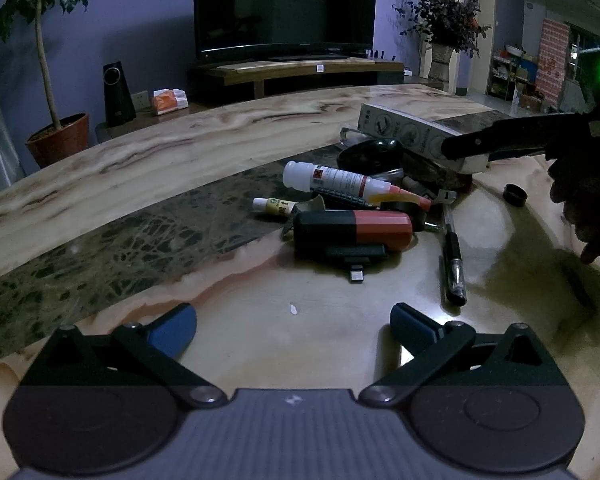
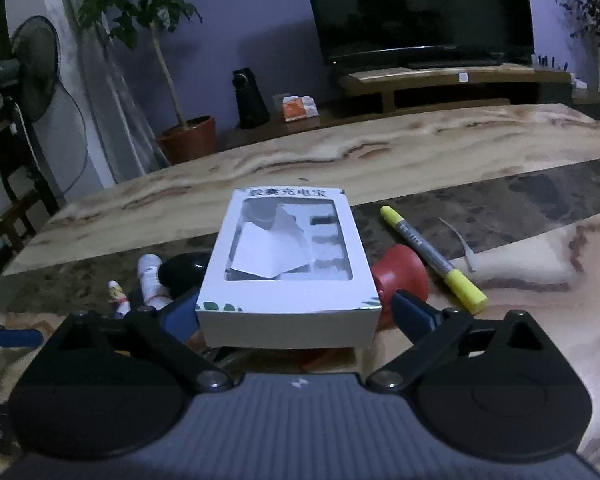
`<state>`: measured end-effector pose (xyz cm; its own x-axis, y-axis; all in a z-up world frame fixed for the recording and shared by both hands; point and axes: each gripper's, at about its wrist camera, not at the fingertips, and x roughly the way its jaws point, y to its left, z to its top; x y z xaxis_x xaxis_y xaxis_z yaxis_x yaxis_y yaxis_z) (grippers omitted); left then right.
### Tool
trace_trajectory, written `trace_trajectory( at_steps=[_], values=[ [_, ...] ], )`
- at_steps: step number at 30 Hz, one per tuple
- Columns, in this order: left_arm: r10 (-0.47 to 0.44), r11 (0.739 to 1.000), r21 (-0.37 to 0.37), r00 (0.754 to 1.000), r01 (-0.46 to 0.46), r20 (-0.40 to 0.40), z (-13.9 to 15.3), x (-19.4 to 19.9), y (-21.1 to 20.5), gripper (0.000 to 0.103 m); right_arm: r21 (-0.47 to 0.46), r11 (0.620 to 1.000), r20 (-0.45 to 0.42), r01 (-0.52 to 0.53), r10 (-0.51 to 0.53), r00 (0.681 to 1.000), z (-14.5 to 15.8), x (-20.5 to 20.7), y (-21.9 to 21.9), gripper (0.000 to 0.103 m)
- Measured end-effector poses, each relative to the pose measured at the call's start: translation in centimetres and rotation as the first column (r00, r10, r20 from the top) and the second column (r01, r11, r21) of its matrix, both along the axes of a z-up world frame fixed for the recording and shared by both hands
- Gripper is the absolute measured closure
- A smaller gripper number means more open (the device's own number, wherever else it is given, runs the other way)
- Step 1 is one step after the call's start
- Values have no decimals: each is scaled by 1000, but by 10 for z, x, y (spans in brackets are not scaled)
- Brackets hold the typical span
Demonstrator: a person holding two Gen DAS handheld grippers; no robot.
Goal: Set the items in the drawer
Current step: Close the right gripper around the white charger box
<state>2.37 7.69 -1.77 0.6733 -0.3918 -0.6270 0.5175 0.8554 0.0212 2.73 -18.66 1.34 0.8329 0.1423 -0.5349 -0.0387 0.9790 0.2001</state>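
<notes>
A white windowed carton lies on top of a pile of small items on the marble table. My right gripper stands open around the carton's near end; the left pad is at its corner and a gap shows at the right pad. The left wrist view shows the same carton with a dark finger of that gripper beside it. My left gripper is open and empty, low over the table in front of a black and red device. No drawer is in view.
The pile holds a white glue bottle, a small tube, a black pen and a black cap. A yellow marker and a red object lie right of the carton. A TV stand is beyond the table.
</notes>
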Motion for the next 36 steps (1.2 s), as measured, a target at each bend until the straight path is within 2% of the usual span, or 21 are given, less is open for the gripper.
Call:
trace_trajectory(
  at_steps=[4,9,11,12,17,23,29,36],
  values=[
    [0,1000,0,1000,0,0,0,0,0,0,-63,998,19,-10,11,1000,-3,3,8,5],
    [0,1000,0,1000,0,0,0,0,0,0,-21,1000,-3,15,-16,1000,-11,11,0,5],
    [0,1000,0,1000,0,0,0,0,0,0,9,1000,-9,24,-24,1000,-16,12,-5,10],
    [0,1000,0,1000,0,0,0,0,0,0,23,1000,-6,18,-18,1000,-17,12,-8,13],
    [0,1000,0,1000,0,0,0,0,0,0,31,999,-8,-19,20,1000,-15,6,-14,13],
    [0,1000,0,1000,0,0,0,0,0,0,-34,997,13,-64,64,998,-2,-15,-24,13],
    [0,1000,0,1000,0,0,0,0,0,0,-5,997,-7,-71,71,997,8,-46,-42,13],
    [0,1000,0,1000,0,0,0,0,0,0,-125,985,-22,-119,117,993,9,-98,-41,13]
  ],
)
